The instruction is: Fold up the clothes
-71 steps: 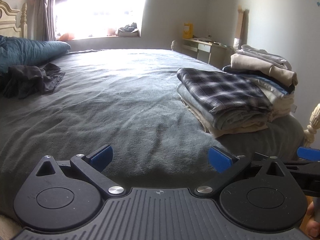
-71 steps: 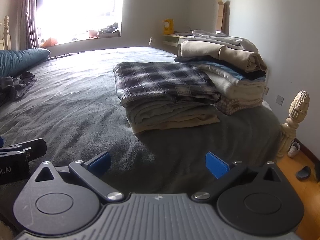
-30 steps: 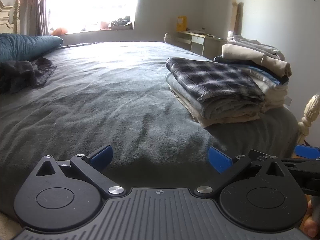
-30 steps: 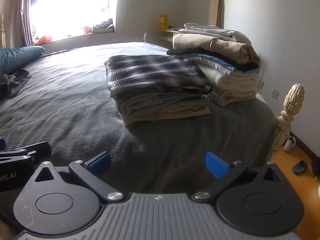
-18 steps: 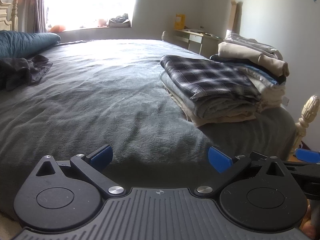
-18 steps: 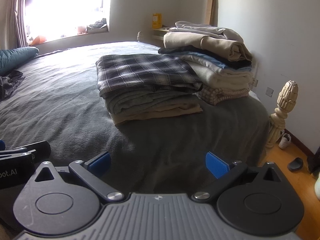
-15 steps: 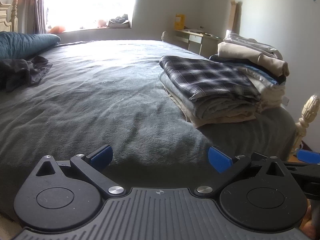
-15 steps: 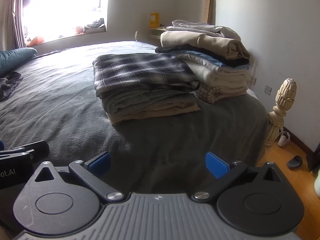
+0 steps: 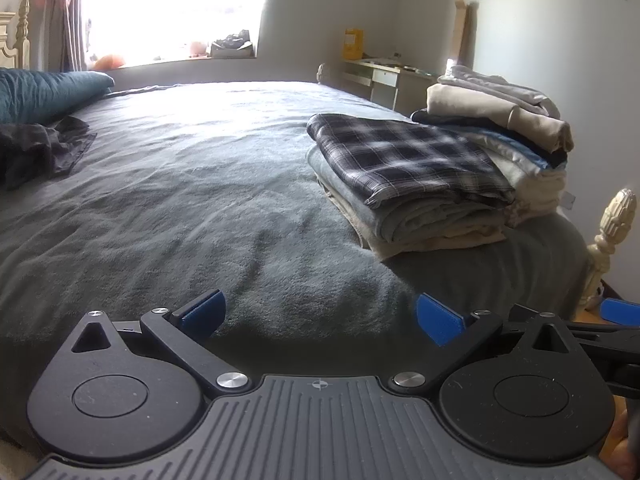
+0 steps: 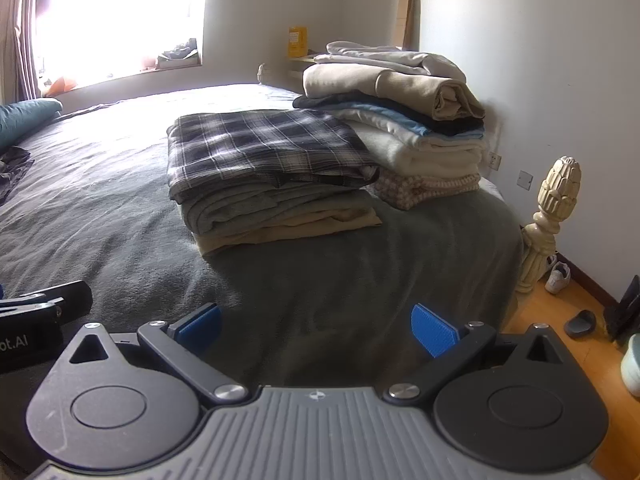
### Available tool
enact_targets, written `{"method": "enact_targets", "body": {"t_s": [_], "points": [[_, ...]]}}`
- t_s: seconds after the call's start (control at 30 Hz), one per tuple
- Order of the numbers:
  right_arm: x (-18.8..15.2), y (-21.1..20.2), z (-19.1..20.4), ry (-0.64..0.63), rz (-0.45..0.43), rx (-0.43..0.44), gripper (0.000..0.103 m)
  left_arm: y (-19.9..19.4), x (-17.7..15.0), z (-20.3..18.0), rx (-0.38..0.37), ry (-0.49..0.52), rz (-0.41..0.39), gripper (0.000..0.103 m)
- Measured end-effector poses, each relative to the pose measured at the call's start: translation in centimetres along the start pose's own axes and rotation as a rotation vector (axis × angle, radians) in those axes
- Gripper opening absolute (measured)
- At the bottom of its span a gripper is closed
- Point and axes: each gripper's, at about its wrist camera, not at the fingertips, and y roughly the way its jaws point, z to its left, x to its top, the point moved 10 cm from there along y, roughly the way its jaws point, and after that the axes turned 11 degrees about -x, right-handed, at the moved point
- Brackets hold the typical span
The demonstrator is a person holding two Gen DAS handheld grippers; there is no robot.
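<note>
Left tongs (image 9: 320,316) and right tongs (image 10: 316,330): black linkage arms, silver pivot screws, blue ribbed pads, grey ribbed housing lower centre.

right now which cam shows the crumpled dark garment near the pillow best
The left wrist view: the dark garment lies rumpled on the bed's far left beside the teal pillow, mostly in frame. The right wrist view catches only a sliver at its left edge.

grey bed (image 9: 208,200), teal pillow (image 9: 48,94) — carved bedpost (image 10: 548,216), slipper (image 10: 580,322)
</note>
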Motion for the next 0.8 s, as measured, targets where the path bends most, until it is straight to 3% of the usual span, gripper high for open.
{"method": "enact_targets", "body": {"t_s": [0.8], "points": [[-0.05, -0.25, 0.63, -0.014, -0.002, 0.006, 0.103, -0.20, 0.09, 0.32, 0.004, -0.005, 0.000, 0.103]]}}
